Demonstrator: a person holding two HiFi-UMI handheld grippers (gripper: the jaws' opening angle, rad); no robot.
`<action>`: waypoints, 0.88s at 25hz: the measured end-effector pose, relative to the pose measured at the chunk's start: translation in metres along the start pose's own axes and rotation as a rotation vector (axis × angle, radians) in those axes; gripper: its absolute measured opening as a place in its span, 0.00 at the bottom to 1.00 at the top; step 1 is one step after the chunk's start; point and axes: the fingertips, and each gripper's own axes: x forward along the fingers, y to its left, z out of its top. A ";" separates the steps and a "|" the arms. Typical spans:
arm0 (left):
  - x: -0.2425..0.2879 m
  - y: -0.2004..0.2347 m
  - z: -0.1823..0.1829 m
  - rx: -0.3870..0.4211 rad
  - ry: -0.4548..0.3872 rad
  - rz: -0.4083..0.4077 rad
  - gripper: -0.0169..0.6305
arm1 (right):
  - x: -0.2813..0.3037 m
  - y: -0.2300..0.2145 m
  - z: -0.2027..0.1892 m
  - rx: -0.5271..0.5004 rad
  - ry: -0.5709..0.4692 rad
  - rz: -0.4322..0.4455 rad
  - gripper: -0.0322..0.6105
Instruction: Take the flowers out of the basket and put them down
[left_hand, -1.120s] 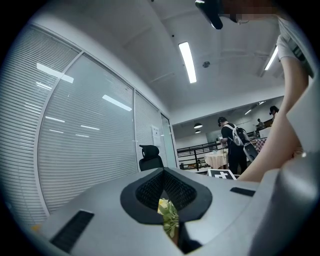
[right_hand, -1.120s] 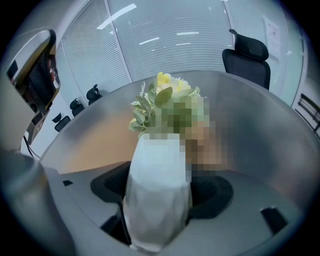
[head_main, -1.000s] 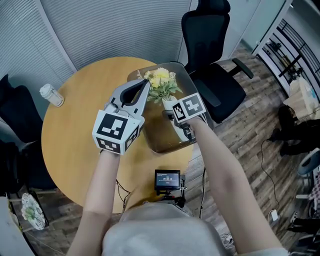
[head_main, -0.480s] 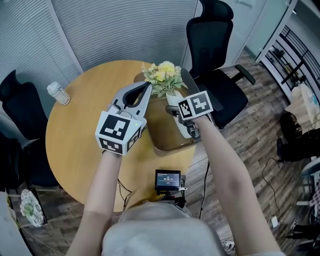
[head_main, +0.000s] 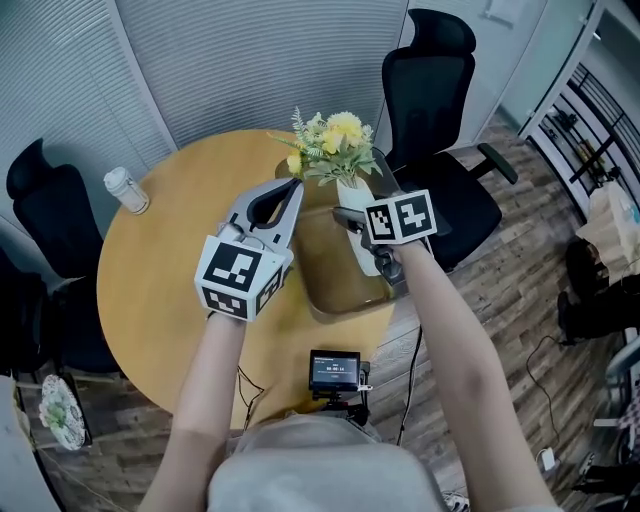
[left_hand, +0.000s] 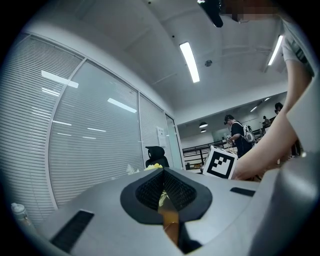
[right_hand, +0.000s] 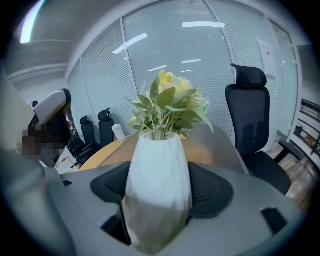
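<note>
Yellow flowers (head_main: 335, 140) with green leaves stand in a white vase (head_main: 358, 200), lifted above the brown basket (head_main: 335, 285) on the round wooden table (head_main: 170, 260). My right gripper (head_main: 362, 240) is shut on the vase's body. In the right gripper view both pads press the vase (right_hand: 157, 185) with the flowers (right_hand: 167, 107) upright above it. My left gripper (head_main: 292, 186) points level at the basket's left rim. Its jaws are closed on a thin brown strip of that rim (left_hand: 169, 217).
A white jar (head_main: 127, 190) stands at the table's far left. A small screen device (head_main: 335, 370) sits at the near edge. Black office chairs stand behind the basket (head_main: 440, 100) and at the left (head_main: 45, 200). Blinds and glass walls close the back.
The right gripper has risen with the vase, so the flowers now stand higher over the basket. The left gripper has stayed at the basket's rim.
</note>
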 end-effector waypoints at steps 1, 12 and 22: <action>0.001 0.000 -0.001 0.001 0.004 0.004 0.03 | 0.001 0.001 0.003 -0.004 -0.009 0.006 0.61; -0.005 0.005 -0.008 0.006 0.016 0.048 0.03 | -0.011 0.010 0.034 -0.028 -0.110 0.025 0.61; -0.014 0.001 -0.003 -0.001 -0.026 0.056 0.03 | -0.030 0.024 0.050 -0.053 -0.142 0.014 0.61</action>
